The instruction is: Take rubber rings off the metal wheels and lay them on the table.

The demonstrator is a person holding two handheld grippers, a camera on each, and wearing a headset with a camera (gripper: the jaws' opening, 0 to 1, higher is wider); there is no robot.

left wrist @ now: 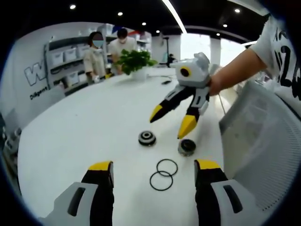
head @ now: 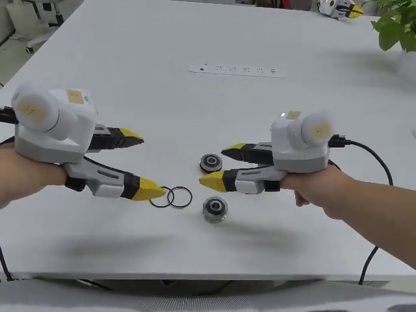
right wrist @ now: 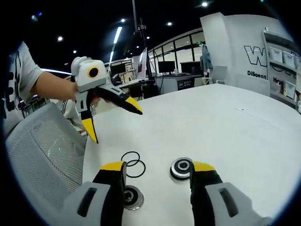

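Note:
Two thin black rubber rings [head: 171, 197] lie overlapping on the white table [head: 195, 104], also seen as rings [left wrist: 164, 173] and rings [right wrist: 133, 164]. One metal wheel [head: 210, 162] with a dark rim lies flat behind them; a second wheel [head: 214, 208] lies nearer the front edge. My left gripper [head: 142, 162] hovers open and empty just left of the rings. My right gripper [head: 221, 165] hovers open and empty, its jaws on either side of the far wheel [right wrist: 181, 168] and slightly above it. The near wheel [right wrist: 131, 197] sits by its left jaw.
A white power strip [head: 237, 69] lies flat at mid-table. A green plant [head: 396, 23] stands at the far right corner, and another gripper [head: 338, 8] lies at the back. A black cable [head: 370, 156] trails from my right gripper. A mesh chair [left wrist: 263, 155] is at the table's near edge.

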